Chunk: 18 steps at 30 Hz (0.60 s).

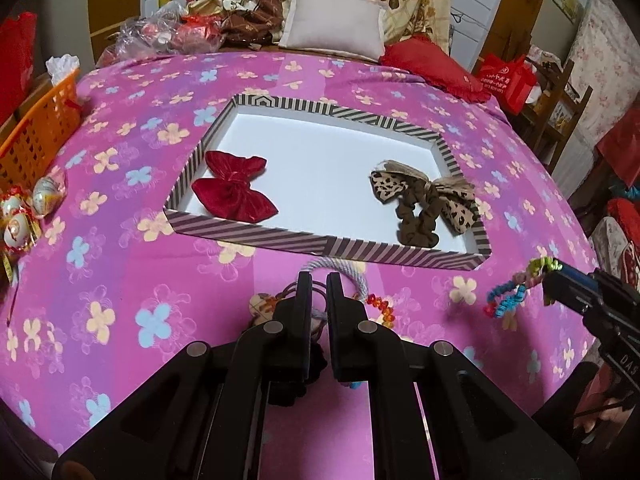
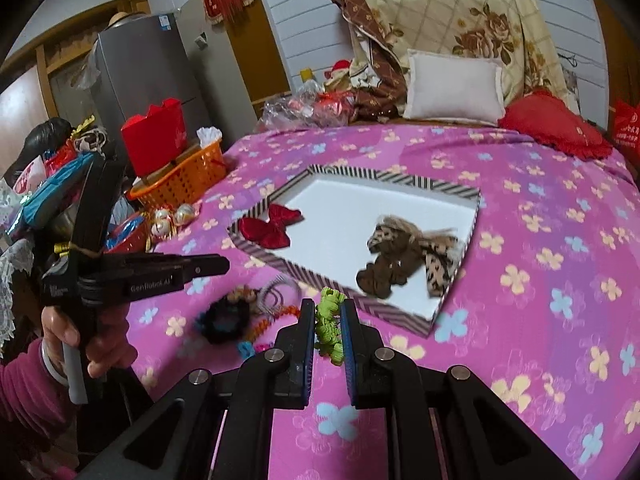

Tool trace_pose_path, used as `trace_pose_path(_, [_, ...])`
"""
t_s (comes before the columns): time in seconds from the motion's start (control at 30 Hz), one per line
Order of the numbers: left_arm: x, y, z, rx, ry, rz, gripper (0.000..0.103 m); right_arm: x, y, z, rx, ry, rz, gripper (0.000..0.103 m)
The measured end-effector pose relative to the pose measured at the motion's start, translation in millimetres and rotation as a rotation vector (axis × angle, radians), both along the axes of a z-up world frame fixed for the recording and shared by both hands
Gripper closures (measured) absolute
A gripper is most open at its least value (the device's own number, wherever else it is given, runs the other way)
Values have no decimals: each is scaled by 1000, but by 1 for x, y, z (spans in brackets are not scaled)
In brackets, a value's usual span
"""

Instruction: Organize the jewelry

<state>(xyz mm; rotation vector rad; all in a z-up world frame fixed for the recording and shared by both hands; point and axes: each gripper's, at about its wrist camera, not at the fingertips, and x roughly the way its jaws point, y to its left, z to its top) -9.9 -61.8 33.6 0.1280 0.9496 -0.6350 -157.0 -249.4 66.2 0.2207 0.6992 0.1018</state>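
Two hair pieces already lie in the striped tray (image 1: 256,233) on the bed (image 1: 120,272): a red velvet bow (image 1: 234,192) at its left end and a leopard-print scrunchie bow (image 1: 426,200) at its right end. Below the tray's near rim, a small heap of loose pieces (image 2: 244,316) (hair ties, an orange beaded strand, a dark scrunchie) sits on the bedspread, and the left tongs (image 1: 319,280) hover over it, fingers narrowly parted and apparently grasping nothing. Right of that heap, just short of the tray's near right corner, the right tongs (image 2: 328,308) are clenched on a coiled multicolour hair tie (image 1: 516,288), its green end showing between the blades, lifted off the bedspread. The step looks like carrying this tie in; next it needs moving over the rim to the bare white middle, then releasing.
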Motion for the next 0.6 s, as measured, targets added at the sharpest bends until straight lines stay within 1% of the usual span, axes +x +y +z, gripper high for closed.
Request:
trace_pose_path(0.13, [0, -1, -4, 12, 0, 5, 97, 2, -1, 1, 5, -1, -1, 91])
trace_pose_path(0.23, [2, -6, -15, 30, 12, 19, 95, 3, -2, -4, 8, 15, 0, 91])
trace_pose_path(0.3, [3, -13, -25, 49, 23, 10, 88, 3, -3, -8, 15, 25, 0, 91])
trace_pose_path(0.33, [3, -16, -29, 50, 32, 2, 79, 3, -3, -10, 15, 29, 0, 91])
trace_pose_path(0.37, [3, -19, -33, 49, 44, -10, 72, 3, -3, -13, 16, 35, 1, 91])
trace_pose_path(0.43, [1, -28, -38, 55, 47, -36, 67, 3, -5, -17, 20, 44, 0, 91])
trace_pose_path(0.47, [0, -34, -41, 66, 46, -48, 61, 4, -6, -20, 25, 50, -2, 91])
trace_pose_path(0.5, [1, -39, -45, 79, 49, -49, 59, 4, -7, -22, 29, 54, -3, 91])
trace_pose_path(0.6, [10, -52, -55, 110, 80, -28, 58, 4, -11, -27, 42, 61, -5, 91])
